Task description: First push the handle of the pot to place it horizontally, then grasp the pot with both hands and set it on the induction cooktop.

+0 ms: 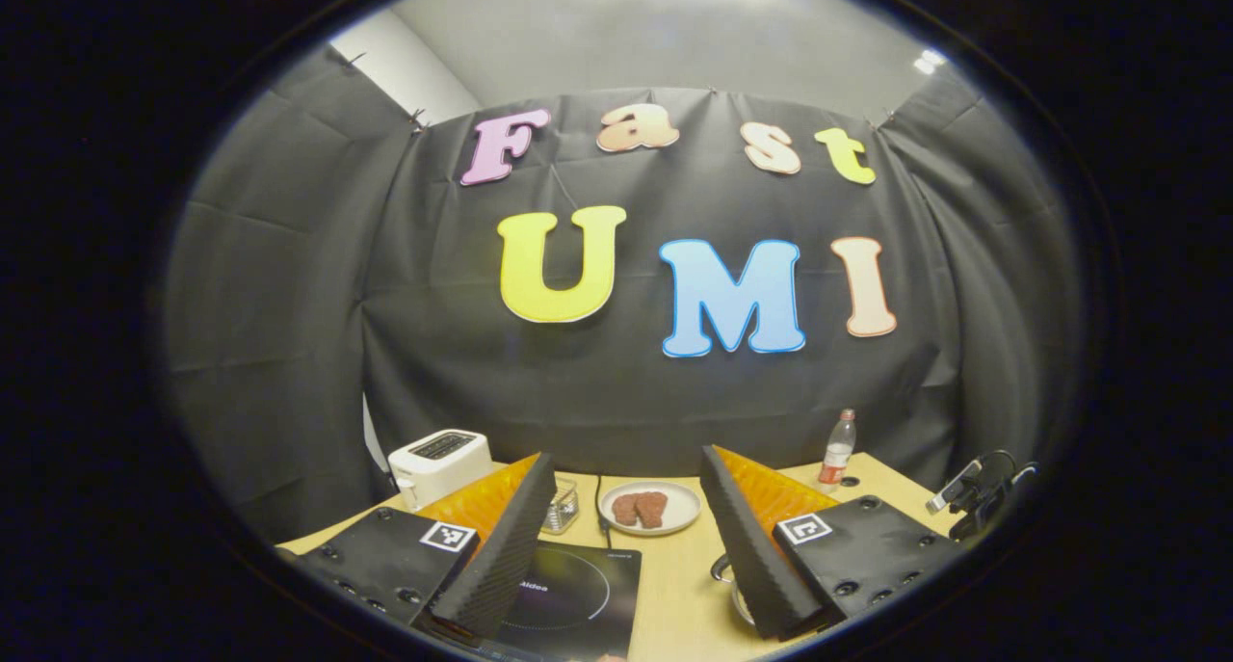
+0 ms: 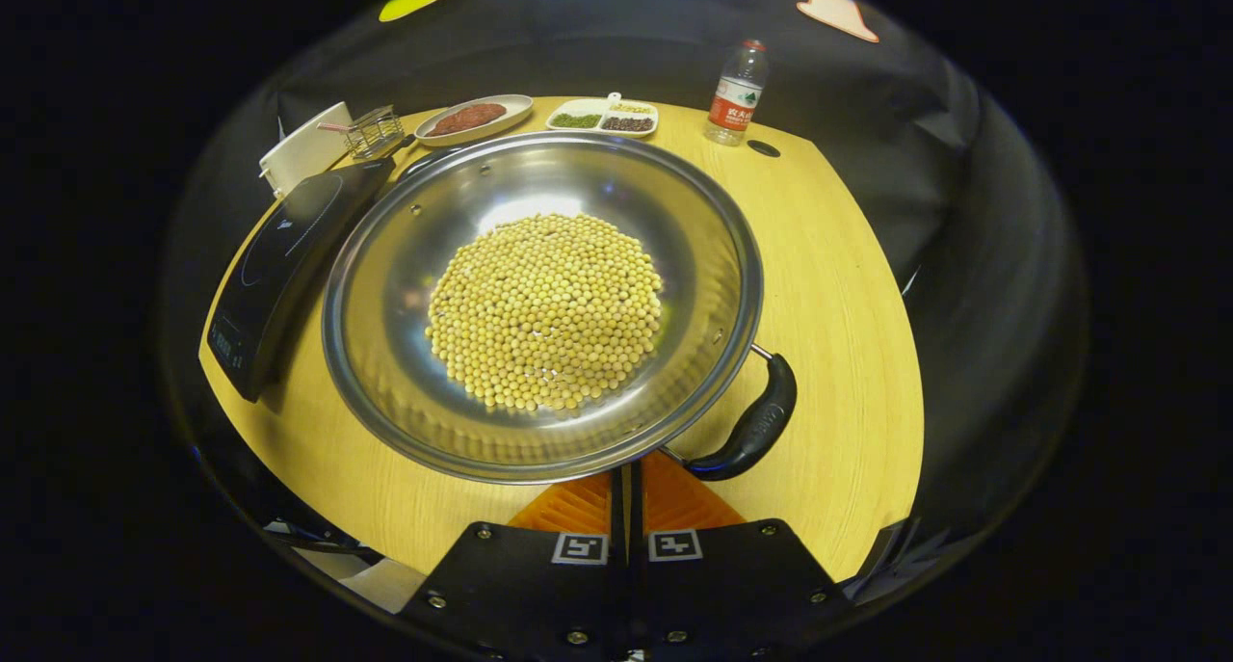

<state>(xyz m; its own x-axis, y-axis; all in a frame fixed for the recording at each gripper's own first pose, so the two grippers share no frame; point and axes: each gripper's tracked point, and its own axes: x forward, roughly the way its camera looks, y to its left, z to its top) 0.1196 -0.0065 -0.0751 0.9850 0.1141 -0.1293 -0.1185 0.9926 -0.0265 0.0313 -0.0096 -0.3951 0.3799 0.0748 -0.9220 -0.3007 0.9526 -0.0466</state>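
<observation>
The steel pot (image 2: 544,305) stands on the wooden table, its bowl holding a heap of yellow soybeans (image 2: 544,310). Its black handle (image 2: 756,421) sticks out at the near right of the rim. My right gripper (image 2: 626,477) is shut with nothing between its fingers, its tips at the pot's near rim just left of the handle. The black induction cooktop (image 2: 279,257) lies left of the pot, close beside it. In the left gripper view my left gripper (image 1: 624,458) stands open above the table, with the cooktop (image 1: 578,595) below it and a bit of the pot's rim (image 1: 724,573) by the right finger.
At the back of the table are a plate of meat (image 2: 474,118), a divided dish of spices (image 2: 604,116), a water bottle (image 2: 737,93), a small wire basket (image 2: 374,130) and a white toaster (image 1: 438,462). A black clamp-like device (image 1: 978,498) sits at the table's right edge.
</observation>
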